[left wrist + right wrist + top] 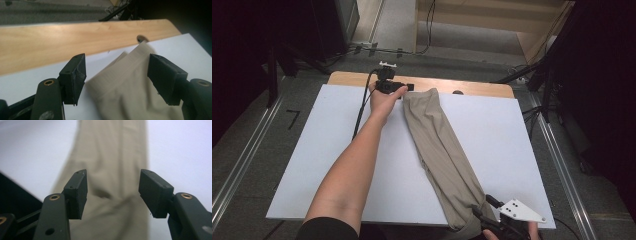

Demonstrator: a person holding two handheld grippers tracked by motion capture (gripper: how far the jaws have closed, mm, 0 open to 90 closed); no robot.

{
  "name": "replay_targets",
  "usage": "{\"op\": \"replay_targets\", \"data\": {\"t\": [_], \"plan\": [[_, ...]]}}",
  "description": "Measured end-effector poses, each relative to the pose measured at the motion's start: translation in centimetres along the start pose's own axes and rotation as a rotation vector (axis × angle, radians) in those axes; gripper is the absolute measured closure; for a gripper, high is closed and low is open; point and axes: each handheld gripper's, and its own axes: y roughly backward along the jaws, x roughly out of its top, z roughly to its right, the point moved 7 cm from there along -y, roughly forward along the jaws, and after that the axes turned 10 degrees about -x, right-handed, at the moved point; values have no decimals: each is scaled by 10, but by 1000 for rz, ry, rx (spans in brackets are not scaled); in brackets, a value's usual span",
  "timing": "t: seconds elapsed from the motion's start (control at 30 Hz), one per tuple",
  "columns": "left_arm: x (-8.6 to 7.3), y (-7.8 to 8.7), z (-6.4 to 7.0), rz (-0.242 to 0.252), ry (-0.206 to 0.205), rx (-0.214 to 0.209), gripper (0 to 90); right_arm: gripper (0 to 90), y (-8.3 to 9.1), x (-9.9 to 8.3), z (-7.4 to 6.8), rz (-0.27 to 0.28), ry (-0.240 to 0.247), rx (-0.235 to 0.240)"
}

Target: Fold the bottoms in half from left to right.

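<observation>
We hold both tools wide open, left tool (408, 88) at the upper-center end of the tan trousers (439, 155), right tool (484, 212) at their lower-right end on the counter (312, 165).

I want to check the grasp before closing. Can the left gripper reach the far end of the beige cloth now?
Probably yes. The left gripper is open at the far end of the beige cloth, whose corner lies between its jaws, and nothing stands in the way.

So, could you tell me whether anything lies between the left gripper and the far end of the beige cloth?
Nothing visible does: the left gripper stands open right at the beige cloth, with bare white board beside it.
</observation>
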Motion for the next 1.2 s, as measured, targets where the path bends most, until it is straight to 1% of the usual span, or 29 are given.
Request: {"op": "replay_targets", "data": {"t": [0.03,0.13,0.2,0.27,0.3,0.33,0.37,0.43,0.47,0.5,0.53,0.6,0.63,0.67,0.7,0.73,0.77,0.8,0.83,0.87,0.93,1.0,1.03,1.1,1.13,1.2], "plan": [[-5,1,-4,-8,2,9,317,391,-2,1,-6,-2,18,9],[-21,1,-10,-37,26,-13,342,399,-11,3,-23,-20,62,42],[-28,-3,-10,-54,24,-22,356,402,-21,3,-34,-40,104,50],[-34,-8,-7,-67,23,-26,372,399,-29,1,-41,-60,123,56],[-37,-11,-6,-79,21,-31,385,385,-33,0,-44,-67,128,53],[-39,-14,-4,-92,15,-27,397,375,-37,0,-45,-72,133,32],[-41,-18,-3,-105,8,-16,411,356,-40,-1,-46,-85,132,12],[-45,-24,-1,-121,6,8,440,318,-45,-3,-48,-102,131,7],[-46,-26,-1,-119,5,15,456,291,-48,-5,-50,-110,138,0],[-46,-27,0,-113,8,21,464,263,-50,-7,-51,-125,140,3],[-46,-28,1,-106,13,21,495,239,-52,-9,-52,-141,143,2],[-47,-30,3,-109,12,22,556,233,-53,-10,-54,-139,158,-19],[-47,-31,4,-111,9,28,592,242,-53,-10,-54,-148,154,-23],[-47,-32,4,-111,3,33,631,299,-53,-10,-53,-154,145,-28],[-48,-32,5,-112,9,31,665,347,-52,-9,-51,-157,143,-37],[-48,-33,5,-113,11,30,698,447,-51,-9,-51,-165,139,-32],[-48,-33,5,-115,8,40,740,541,-50,-9,-49,-173,132,-29],[-49,-33,4,-117,10,44,779,653,-49,-9,-47,-170,136,-24],[-49,-33,4,-120,18,35,819,756,-49,-9,-46,-167,146,-18],[-48,-34,4,-113,29,31,845,834,-48,-9,-44,-169,152,-35],[-47,-32,4,-109,41,22,859,854,-49,-7,-42,-182,137,-20],[-43,-30,4,-99,48,18,864,863,-48,-6,-41,-192,148,-15],[-40,-28,4,-96,48,13,865,865,-48,-5,-42,-188,152,-6],[-34,-25,4,-90,51,11,866,867,-47,-4,-46,-175,149,13],[-29,-22,3,-92,47,9,867,868,-46,-3,-49,-171,152,14],[-21,-19,3,-95,39,9,867,869,-44,2,-58,-158,177,24]]}}
